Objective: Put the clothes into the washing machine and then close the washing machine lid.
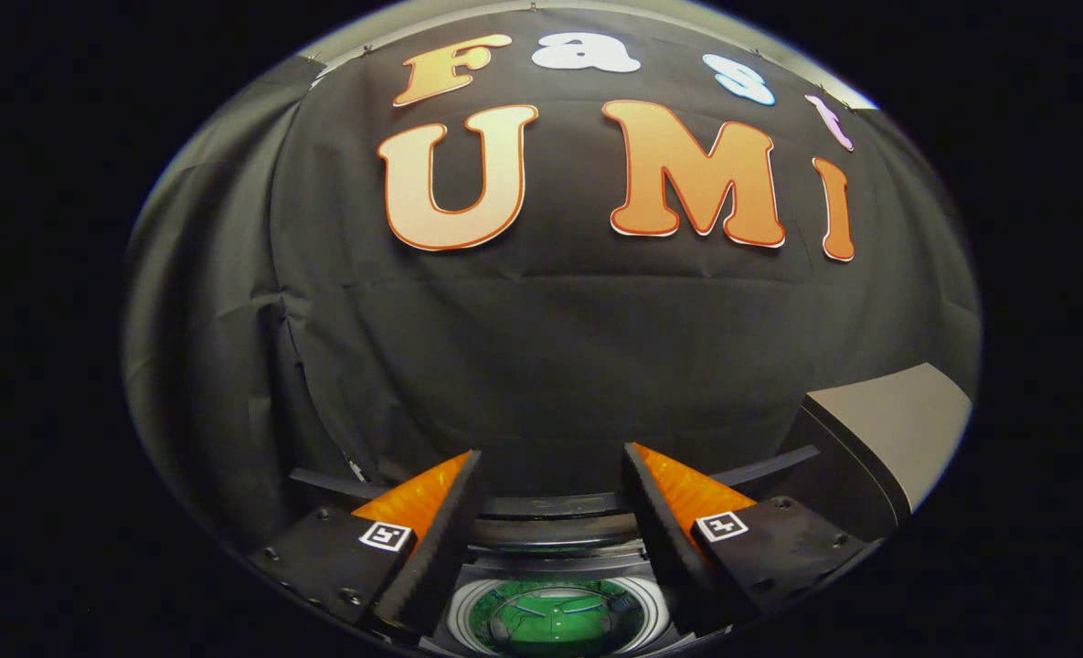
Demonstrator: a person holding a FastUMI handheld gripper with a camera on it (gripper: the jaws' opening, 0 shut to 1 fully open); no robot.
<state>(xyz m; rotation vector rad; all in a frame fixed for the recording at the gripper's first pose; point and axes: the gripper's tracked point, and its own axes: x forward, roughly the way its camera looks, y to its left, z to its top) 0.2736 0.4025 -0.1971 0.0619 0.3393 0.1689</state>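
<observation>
Hovering fingers (552,475) spread empty, washing machine (555,614) drum below

Open claw (552,493) above the washing machine (555,614), its drum green, rim white.

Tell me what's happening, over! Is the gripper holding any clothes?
Gripper open, nothing between the fingers. Washing machine below, between the fingers, drum showing, lid up at the side. Clothes: none to report. Black wall cloth ahead, nothing blocking.
</observation>
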